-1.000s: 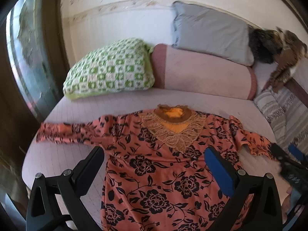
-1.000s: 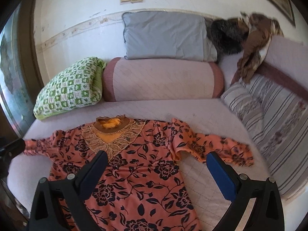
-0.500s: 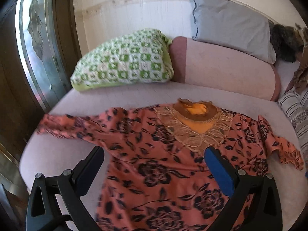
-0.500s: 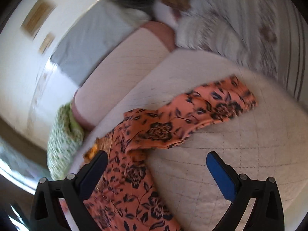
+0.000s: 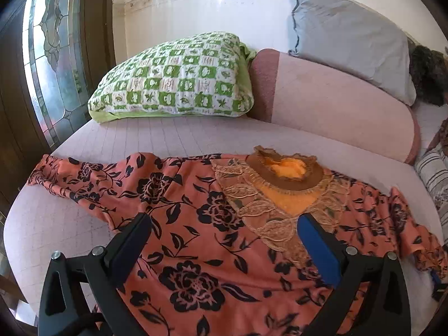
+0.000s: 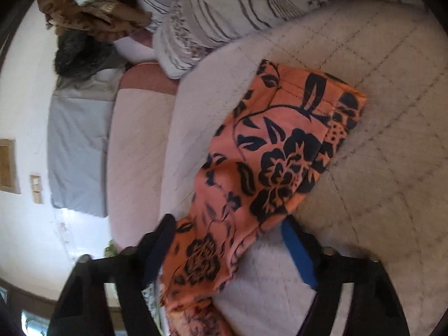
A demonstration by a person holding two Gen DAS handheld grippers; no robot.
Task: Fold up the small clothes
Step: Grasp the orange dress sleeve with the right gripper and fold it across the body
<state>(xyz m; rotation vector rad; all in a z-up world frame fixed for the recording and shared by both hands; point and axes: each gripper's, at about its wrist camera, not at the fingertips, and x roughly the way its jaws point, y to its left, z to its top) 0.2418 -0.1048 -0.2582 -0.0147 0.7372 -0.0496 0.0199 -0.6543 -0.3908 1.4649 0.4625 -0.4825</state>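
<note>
Claws differ: the right claw (image 6: 226, 249) is closing around the sleeve (image 6: 280, 151), cloth between its jaws but pads not yet pressing, while the left claw (image 5: 224, 240) hangs open over the top (image 5: 201, 224). Spread flat on the bed (image 5: 145, 134), the top has its neckline (image 5: 285, 170) toward the pillows (image 5: 179, 78). From the neckline, the sleeves run out sideways, the right claw nearer its own. Bare mattress lies beyond each cuff, leaving room to fold inward.

A green checked pillow (image 5: 173, 78) leans beside a pink bolster (image 5: 336, 103) under a grey pillow (image 5: 350, 36).
</note>
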